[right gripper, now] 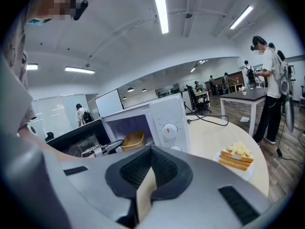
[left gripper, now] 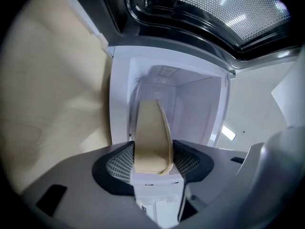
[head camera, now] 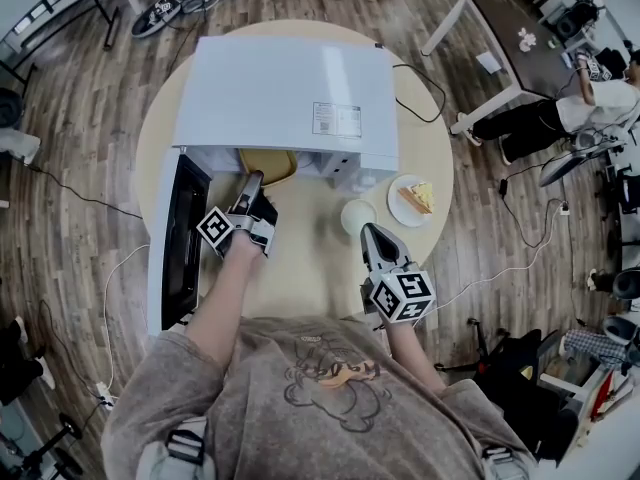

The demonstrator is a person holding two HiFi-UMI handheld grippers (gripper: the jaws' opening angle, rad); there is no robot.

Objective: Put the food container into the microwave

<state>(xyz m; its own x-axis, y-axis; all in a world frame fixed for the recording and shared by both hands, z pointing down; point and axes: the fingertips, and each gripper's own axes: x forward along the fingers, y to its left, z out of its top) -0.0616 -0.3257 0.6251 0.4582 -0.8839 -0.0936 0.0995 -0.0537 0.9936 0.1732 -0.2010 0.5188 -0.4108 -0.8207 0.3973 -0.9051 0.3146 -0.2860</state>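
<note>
A tan food container (head camera: pixel 268 165) sits at the mouth of the white microwave (head camera: pixel 290 93), partly inside the cavity. My left gripper (head camera: pixel 250 183) is shut on its near rim. In the left gripper view the container (left gripper: pixel 151 132) stands edge-on between the jaws of that gripper (left gripper: pixel 152 157), with the white cavity (left gripper: pixel 190 104) behind it. The microwave door (head camera: pixel 183 238) hangs open to the left. My right gripper (head camera: pixel 372 233) hovers over the table's front, shut and holding nothing. From the right gripper view the container (right gripper: pixel 133 140) shows inside the microwave (right gripper: pixel 167 123).
On the round wooden table (head camera: pixel 300 258), a white round cup (head camera: pixel 357 215) stands just ahead of my right gripper. A plate with a slice of cake (head camera: pixel 415 198) lies to its right. A black cable (head camera: pixel 425 88) trails off the table. People stand at desks farther right.
</note>
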